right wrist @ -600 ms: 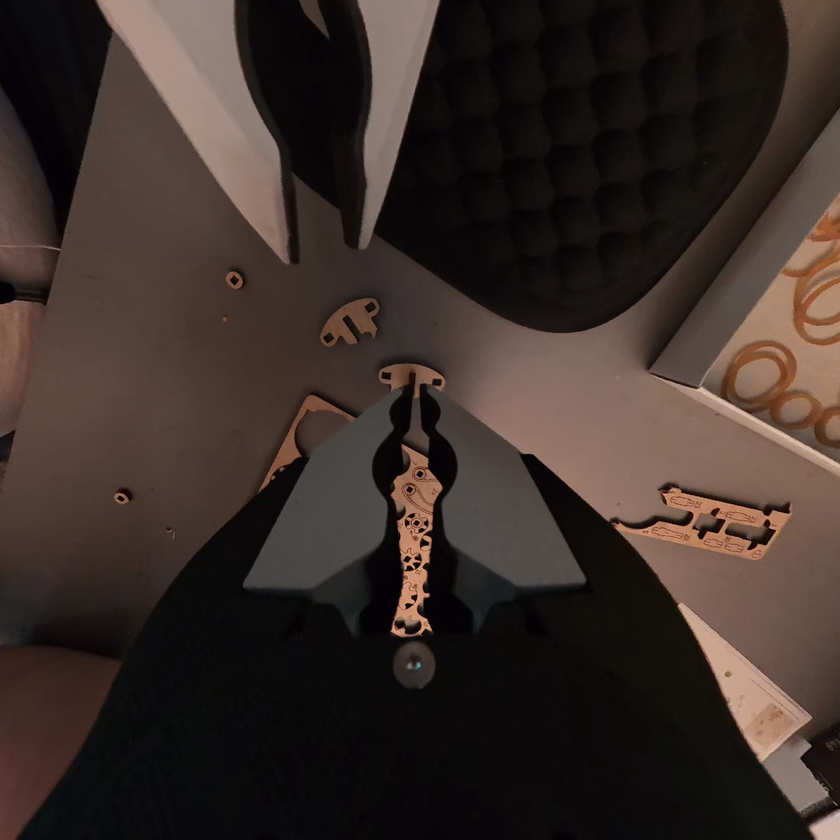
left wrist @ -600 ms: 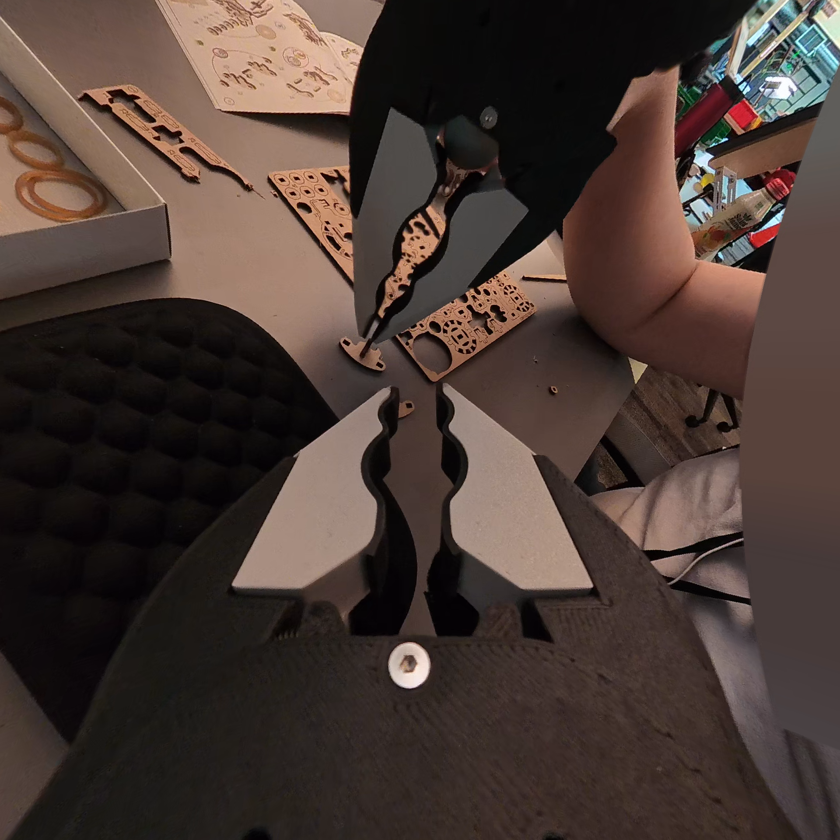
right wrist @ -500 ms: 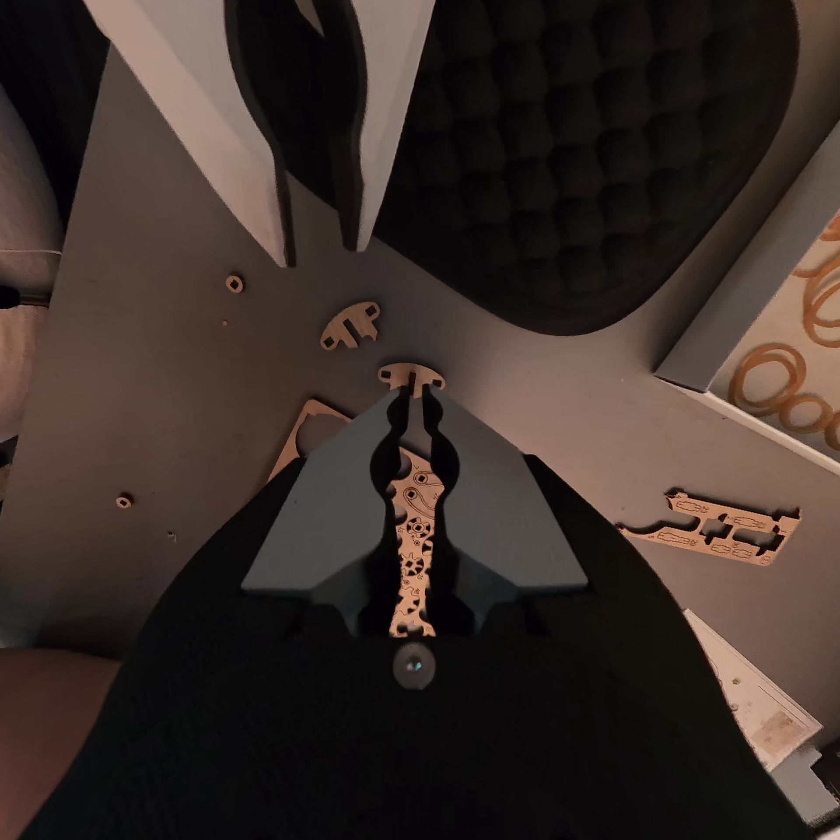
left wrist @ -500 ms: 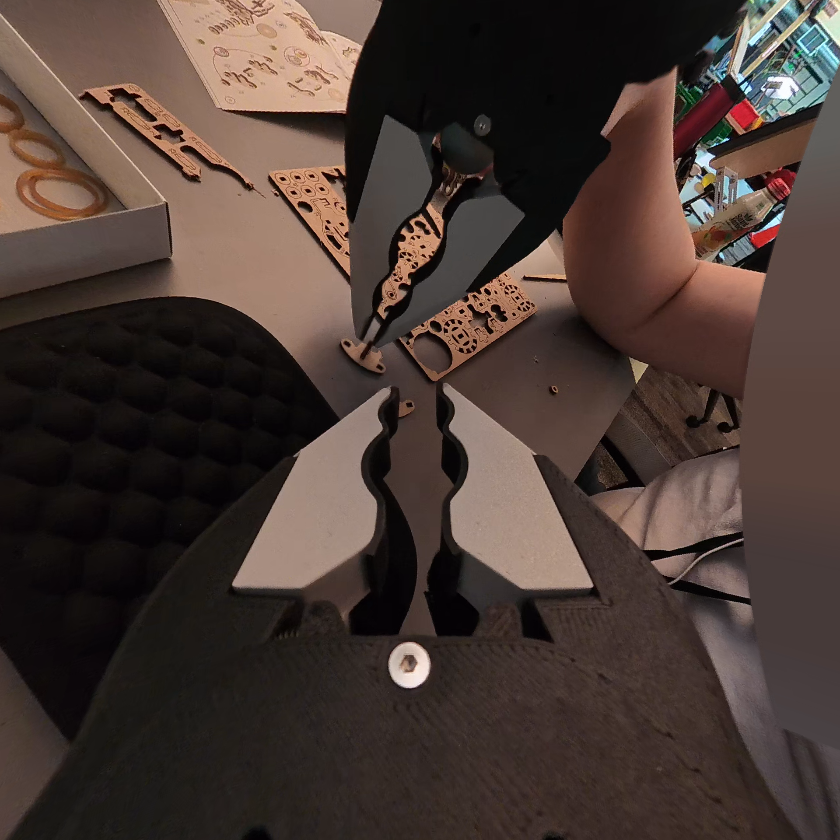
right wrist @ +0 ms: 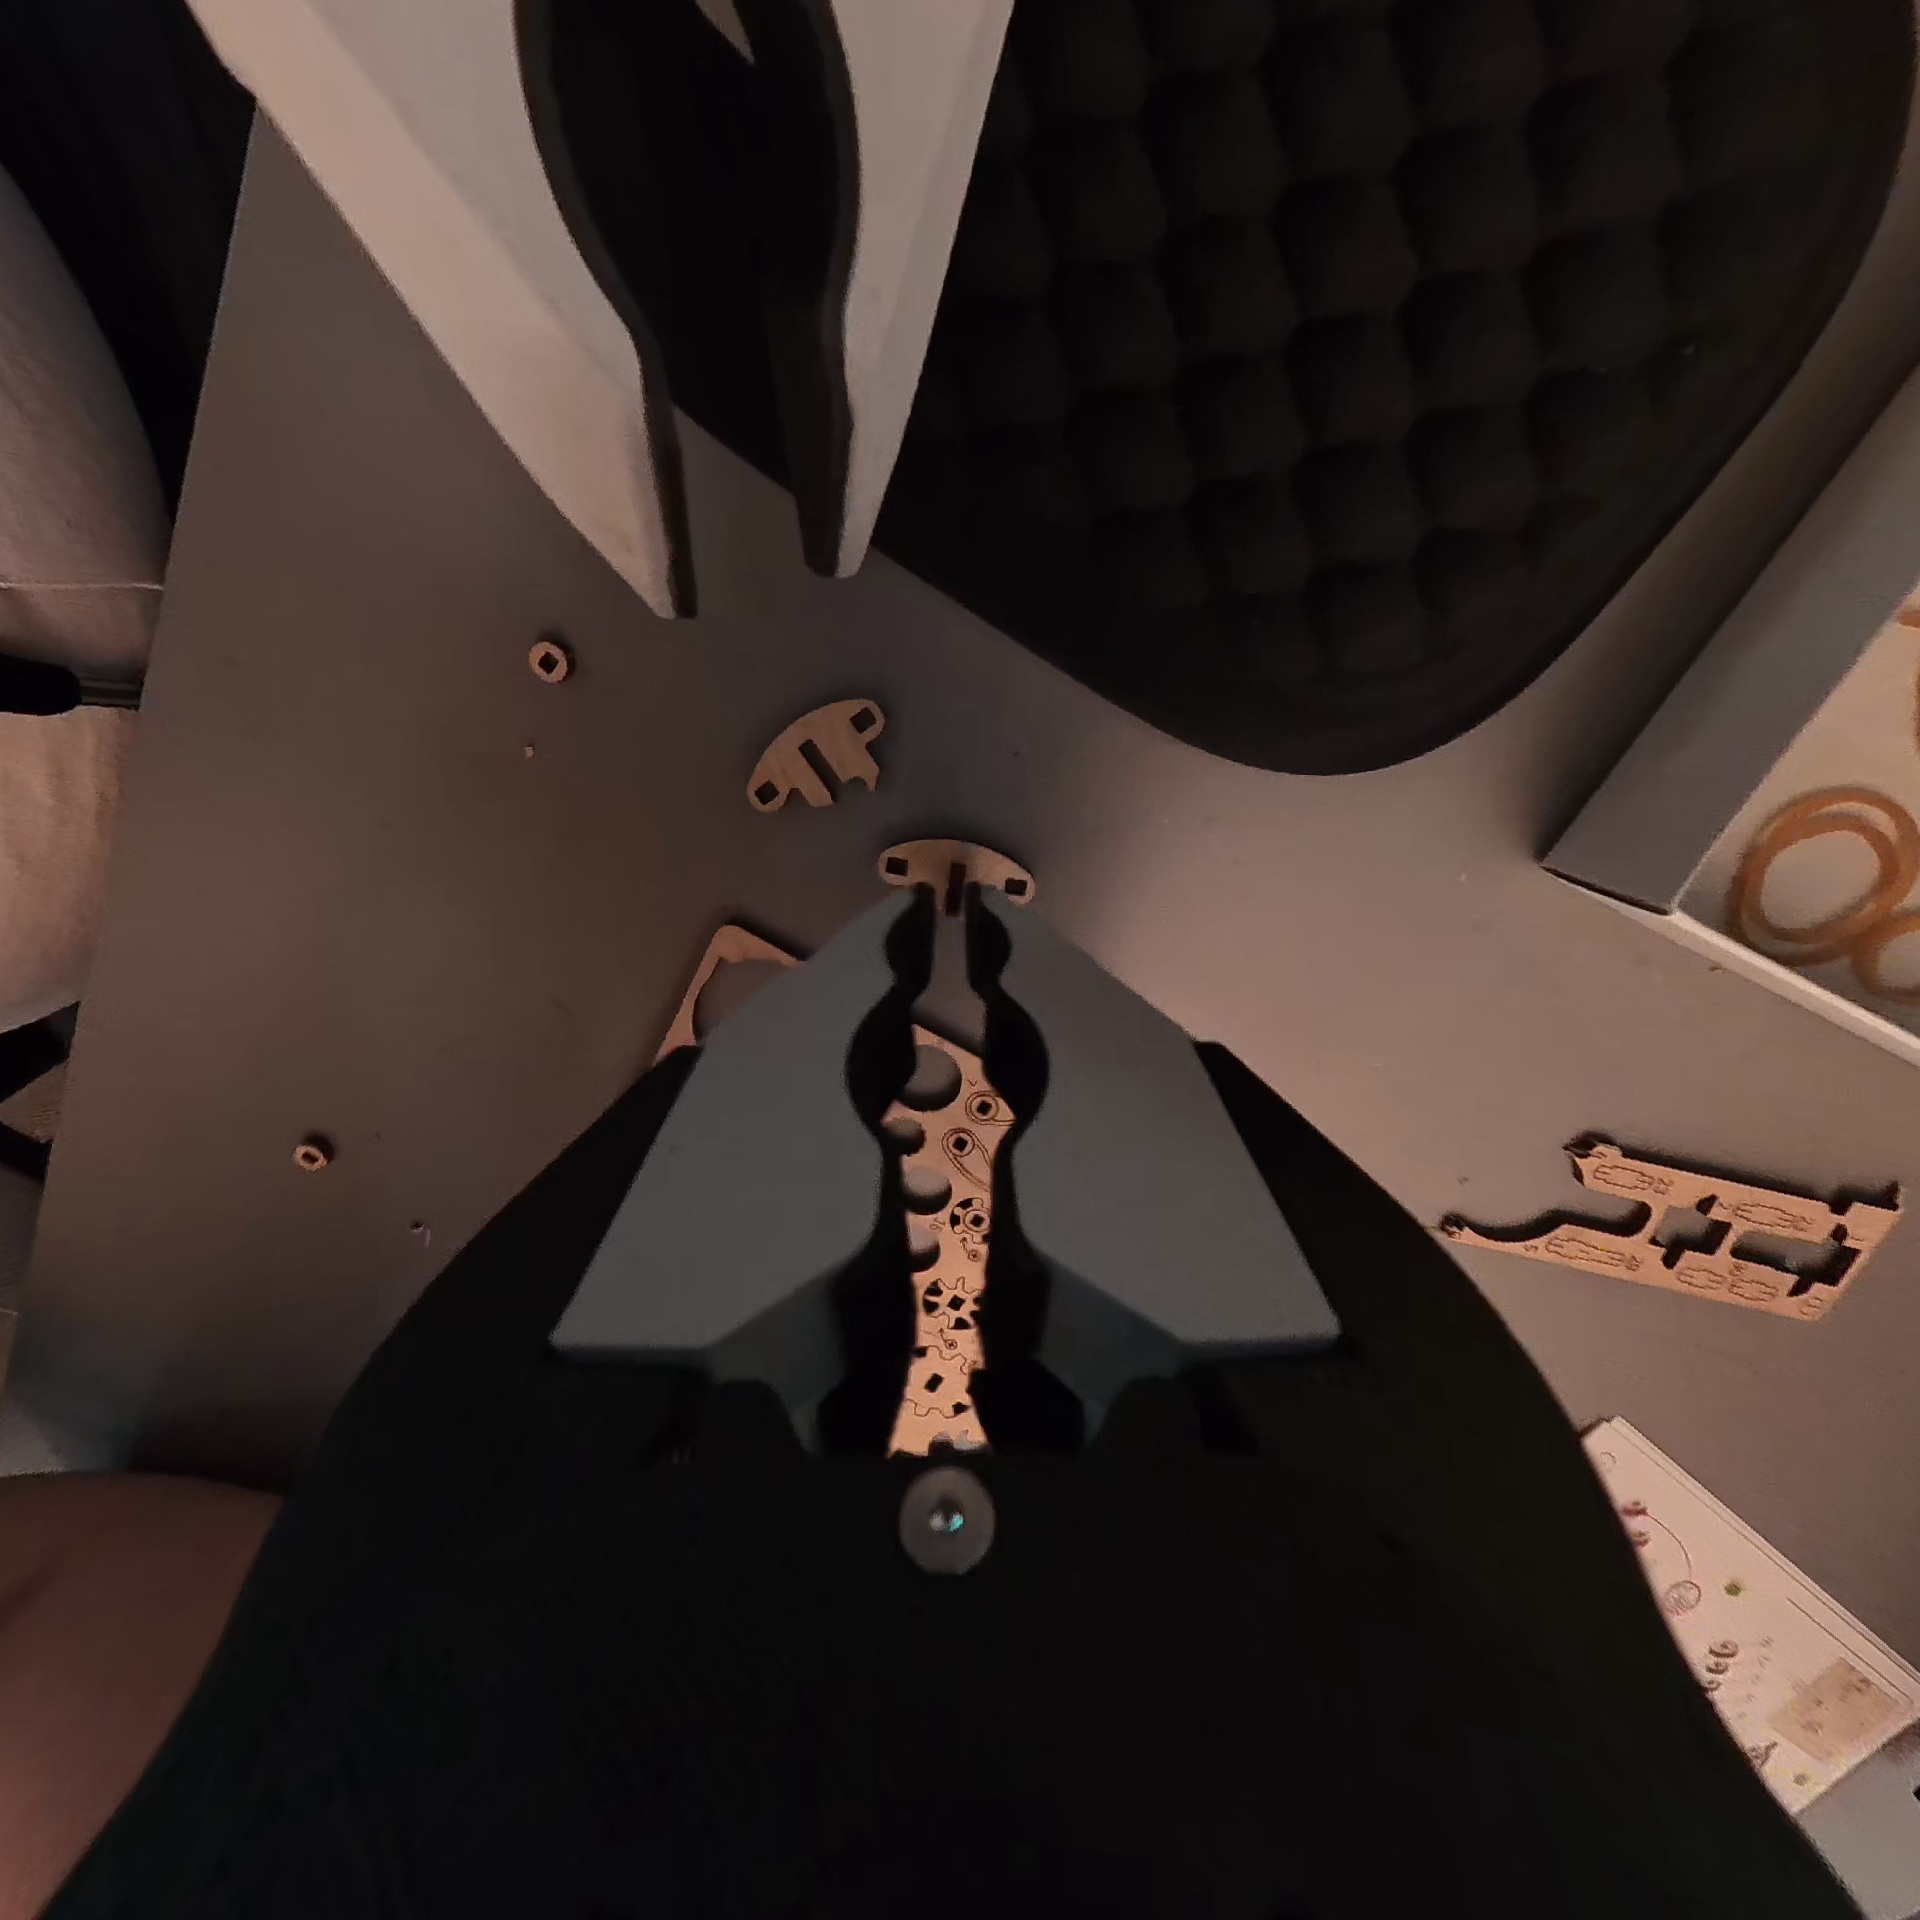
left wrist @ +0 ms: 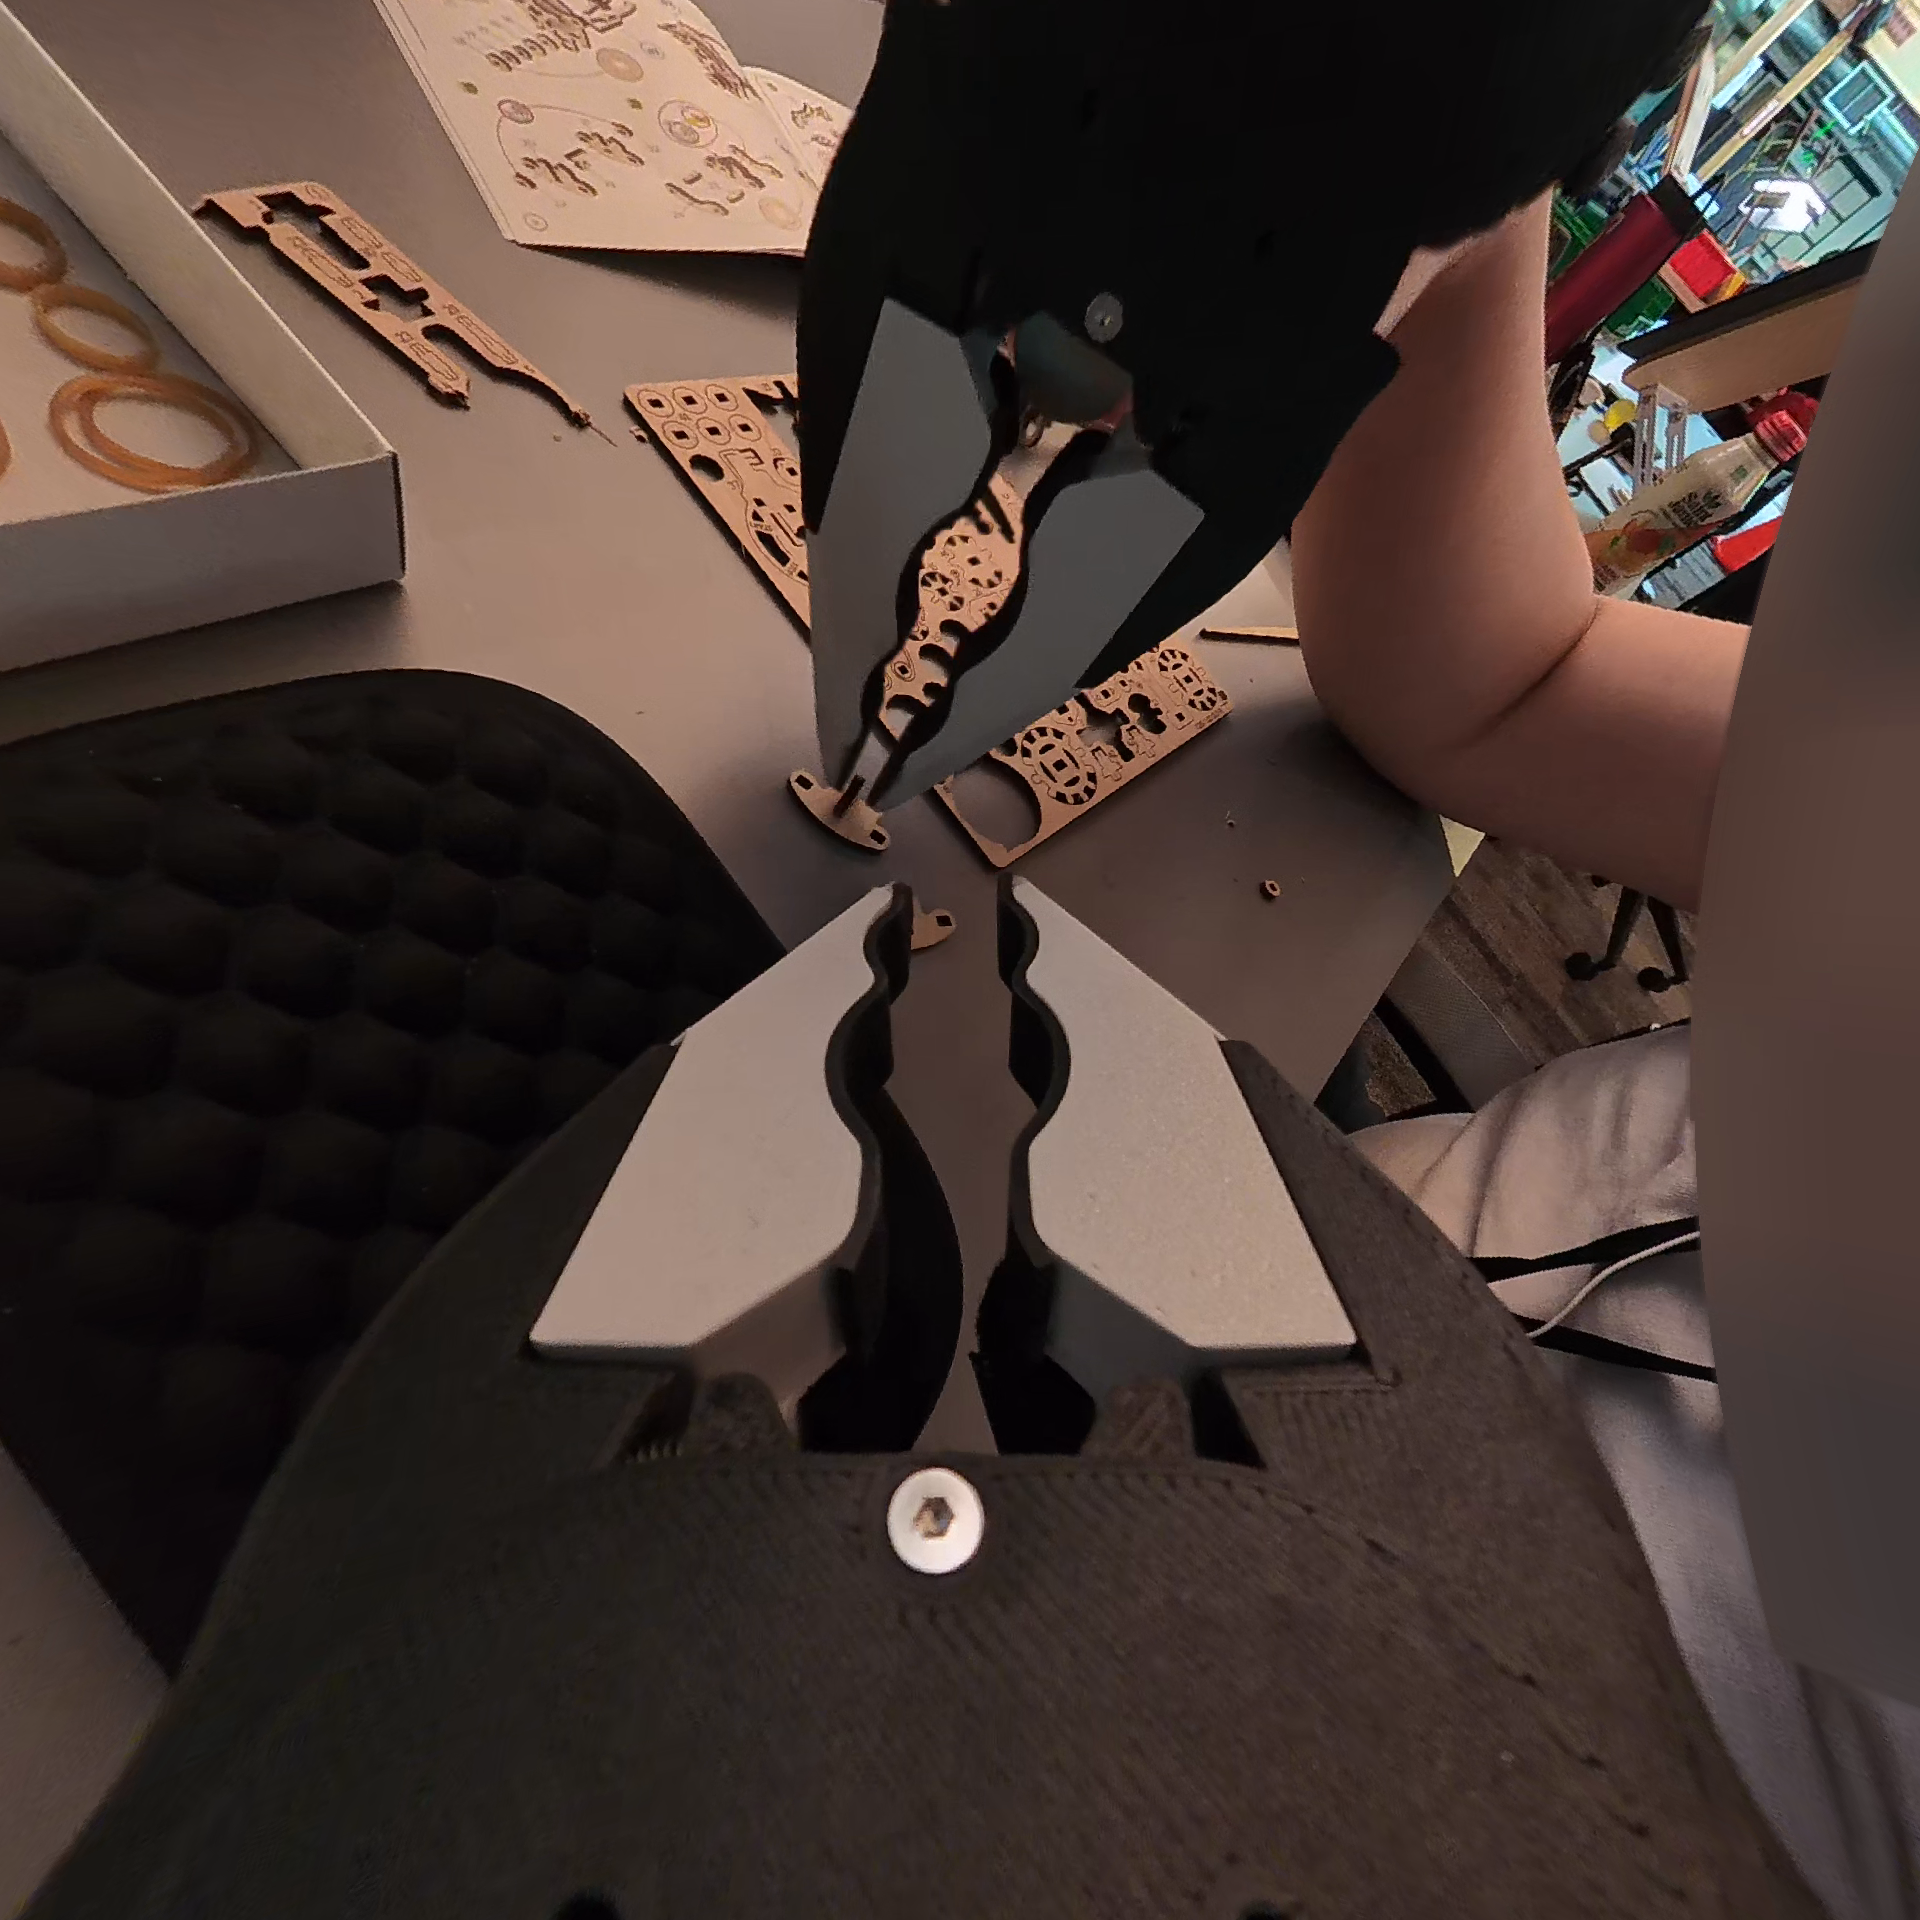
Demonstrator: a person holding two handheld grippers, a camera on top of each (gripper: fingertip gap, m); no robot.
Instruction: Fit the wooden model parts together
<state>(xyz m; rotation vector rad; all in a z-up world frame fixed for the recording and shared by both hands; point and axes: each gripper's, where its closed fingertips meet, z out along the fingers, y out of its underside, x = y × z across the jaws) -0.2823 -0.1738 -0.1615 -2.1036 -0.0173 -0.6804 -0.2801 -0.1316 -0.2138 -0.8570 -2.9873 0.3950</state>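
My right gripper (right wrist: 945, 906) is pinched on the middle of a small half-round wooden piece (right wrist: 904, 864) that rests on the grey table; both also show in the left wrist view, the gripper (left wrist: 864, 792) coming down on the piece (left wrist: 816, 802). A second, similar slotted piece (right wrist: 816, 753) lies flat just beyond it. My left gripper (left wrist: 951, 902) is open and empty, with that second piece (left wrist: 933, 925) at its tips, partly hidden by the left finger. In the right wrist view the left gripper (right wrist: 748, 577) points in from the top.
A black dimpled foam pad (left wrist: 312, 987) lies left of the grippers. A white box with rubber bands (left wrist: 208, 520), a punched wooden sheet (left wrist: 1091, 748), a wooden frame strip (left wrist: 374, 291) and an instruction sheet (left wrist: 644, 125) lie behind. A person's arm (left wrist: 1507, 675) rests at the table's right edge. Some 7 cm of space lies between my two pairs of fingers.
The right gripper has shifted and tilted slightly while staying on the half-round piece. The left gripper stays open in the same place.
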